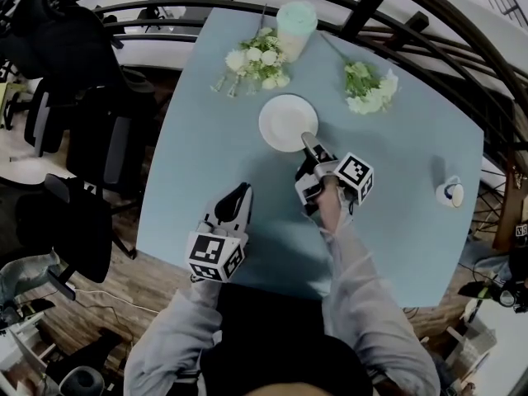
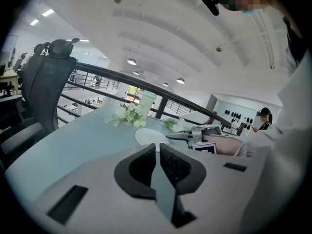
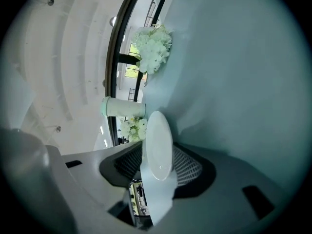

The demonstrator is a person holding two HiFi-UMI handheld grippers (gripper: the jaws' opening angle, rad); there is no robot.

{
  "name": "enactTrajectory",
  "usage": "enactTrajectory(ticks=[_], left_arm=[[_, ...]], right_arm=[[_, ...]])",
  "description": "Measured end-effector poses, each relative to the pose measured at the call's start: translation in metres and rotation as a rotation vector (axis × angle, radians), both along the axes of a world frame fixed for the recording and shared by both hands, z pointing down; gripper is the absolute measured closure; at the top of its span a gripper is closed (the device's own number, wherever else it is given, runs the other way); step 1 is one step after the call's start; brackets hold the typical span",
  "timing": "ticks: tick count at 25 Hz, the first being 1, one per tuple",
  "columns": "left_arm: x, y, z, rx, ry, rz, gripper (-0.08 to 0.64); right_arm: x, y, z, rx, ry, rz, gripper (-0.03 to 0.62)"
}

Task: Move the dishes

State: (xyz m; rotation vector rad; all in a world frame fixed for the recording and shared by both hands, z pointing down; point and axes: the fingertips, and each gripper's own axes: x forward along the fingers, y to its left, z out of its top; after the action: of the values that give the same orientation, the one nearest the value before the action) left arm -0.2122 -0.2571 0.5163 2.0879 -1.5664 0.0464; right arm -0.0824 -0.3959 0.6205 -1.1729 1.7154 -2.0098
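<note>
Right gripper is pinching the near rim of the white plate. In the right gripper view its 2 ribbed pads sit on either face of the plate's edge, and the plate runs away from the jaws edge-on. The plate lies around the middle of the pale blue table, toward the far side, and throws a soft shadow on the surface. Whether its near edge is off the table cannot be told.

Left gripper has its jaws pressed together with nothing between them. In its own view the dark pads meet at the tips over bare tabletop. It hovers near the person's side of the table, left of the right gripper and well apart from the plate, pointing roughly toward the far edge.

Beyond the plate stand 2 bunches of white flowers with green leaves. The left bunch is just past the plate's far-left rim, and the right bunch is off to the plate's far right. A tall pale green cup stands at the far edge beside the left bunch, and in the right gripper view it shows just behind the plate. A small white cup sits alone near the table's right edge, well apart from everything else.

Black office chairs stand off the table's left side on a wooden floor, and a dark curved railing arcs behind the far edge. The person's grey sleeves reach in from the bottom — 1 to each gripper.
</note>
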Motion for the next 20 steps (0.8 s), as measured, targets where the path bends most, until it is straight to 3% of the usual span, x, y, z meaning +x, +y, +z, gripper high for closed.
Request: enactTrajectory(ticks=[4,20], left_arm=[[-0.002,0.001,0.002,-0.005,0.005,0.0,0.522],[-0.003,0.009,-0.005,0.03,0.012,0.01,0.522]], right_arm=[[0.008,0.003,0.016,-0.085,0.022,0.077,0.56],[0.006,0.016,-0.013,0.035,-0.133,0.154,0.574]])
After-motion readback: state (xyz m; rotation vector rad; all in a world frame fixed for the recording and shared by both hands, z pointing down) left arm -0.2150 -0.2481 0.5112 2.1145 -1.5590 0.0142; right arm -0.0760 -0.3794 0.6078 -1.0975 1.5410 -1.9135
